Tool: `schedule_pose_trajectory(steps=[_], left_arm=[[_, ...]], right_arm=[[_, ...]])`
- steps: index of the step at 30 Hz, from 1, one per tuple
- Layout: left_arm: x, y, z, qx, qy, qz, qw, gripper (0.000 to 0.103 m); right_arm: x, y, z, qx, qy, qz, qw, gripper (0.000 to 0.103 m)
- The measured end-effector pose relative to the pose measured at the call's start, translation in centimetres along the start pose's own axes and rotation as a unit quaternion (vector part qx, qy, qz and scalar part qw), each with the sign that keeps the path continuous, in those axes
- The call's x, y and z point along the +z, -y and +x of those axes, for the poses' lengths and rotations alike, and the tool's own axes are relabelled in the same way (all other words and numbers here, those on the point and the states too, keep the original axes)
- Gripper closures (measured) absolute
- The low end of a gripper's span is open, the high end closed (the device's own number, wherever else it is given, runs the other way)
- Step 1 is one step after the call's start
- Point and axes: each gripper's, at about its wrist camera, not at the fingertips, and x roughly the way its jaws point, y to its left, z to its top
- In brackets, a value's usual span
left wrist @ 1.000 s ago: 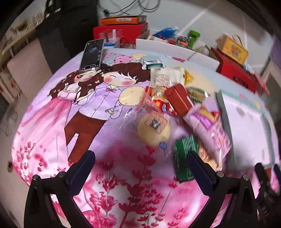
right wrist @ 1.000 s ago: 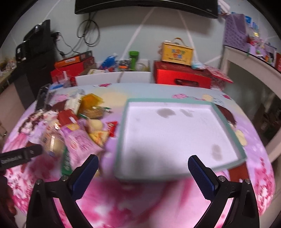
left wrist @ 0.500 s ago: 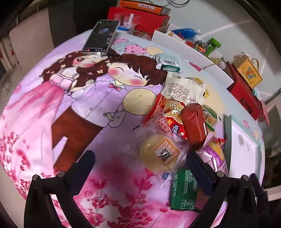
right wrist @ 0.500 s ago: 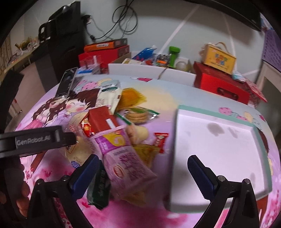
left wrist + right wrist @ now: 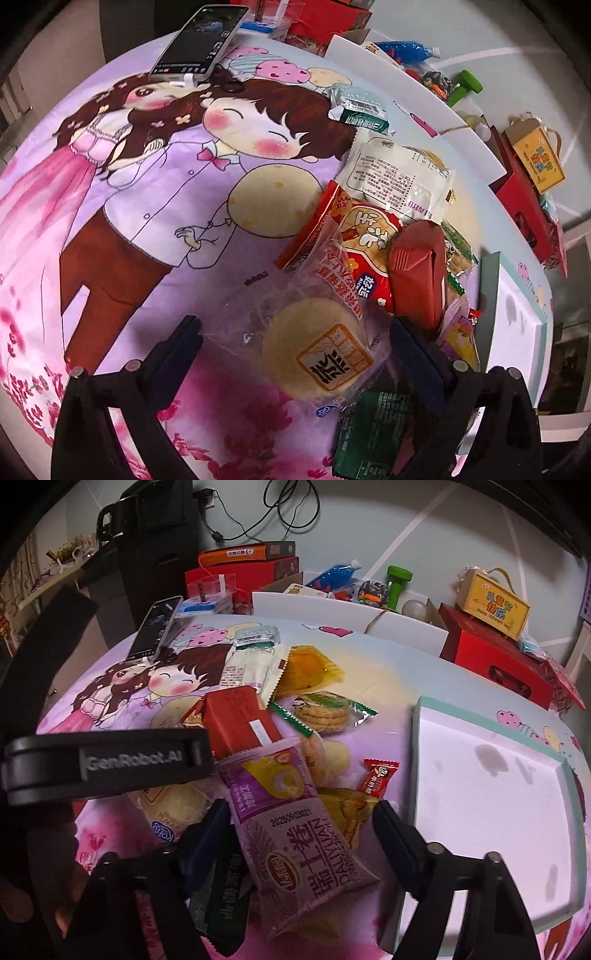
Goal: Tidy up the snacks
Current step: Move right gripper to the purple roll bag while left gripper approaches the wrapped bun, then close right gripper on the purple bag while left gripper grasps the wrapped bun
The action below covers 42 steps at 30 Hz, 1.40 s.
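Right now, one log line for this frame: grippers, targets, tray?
left gripper: open, straddling round cake packet | right gripper: open, over purple snack packet | tray: no snacks seen inside

Both grippers closed in on the snack pile — left gripper [image 5: 293, 338] now straddles clear-wrapped bun [image 5: 317, 350], right gripper [image 5: 301, 821] purple packet [image 5: 291, 834].

My left gripper [image 5: 293, 334] is wide open w/ the bun pack [image 5: 317, 347] between its fingers. Red box [image 5: 417, 273] lies just right; phone [image 5: 201, 40] far back.
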Motion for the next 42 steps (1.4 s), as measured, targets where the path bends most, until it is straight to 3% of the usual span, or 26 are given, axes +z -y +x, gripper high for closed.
schedule_pose_trajectory(steps=[4, 8, 15, 16, 18, 42], left_arm=[[0.0, 0.1, 0.4, 0.012, 0.002, 0.001, 0.9999, 0.016], [-0.1, 0.1, 0.7, 0.009, 0.004, -0.004, 0.9999, 0.019], [-0.7, -0.8, 0.4, -0.005, 0.006, -0.011, 0.9999, 0.024], [-0.8, -0.9, 0.3, -0.014, 0.006, -0.012, 0.9998, 0.037], [-1.0, -1.3, 0.2, -0.045, -0.001, -0.021, 0.9988, 0.046], [-1.0, -1.0, -1.7, -0.040, 0.020, -0.014, 0.9989, 0.050]], right_arm=[[0.0, 0.0, -0.1, 0.017, 0.000, 0.002, 1.000, 0.045], [0.0, -0.1, -0.3, 0.017, 0.003, 0.000, 1.000, 0.053], [0.0, 0.4, -0.5, 0.031, 0.005, 0.014, 0.999, 0.058], [0.0, 0.5, -0.6, 0.031, 0.006, 0.015, 0.999, 0.058], [0.1, 0.6, -0.7, 0.032, 0.007, 0.016, 0.999, 0.058], [0.7, 1.8, -2.9, 0.047, 0.041, 0.038, 0.997, 0.061]])
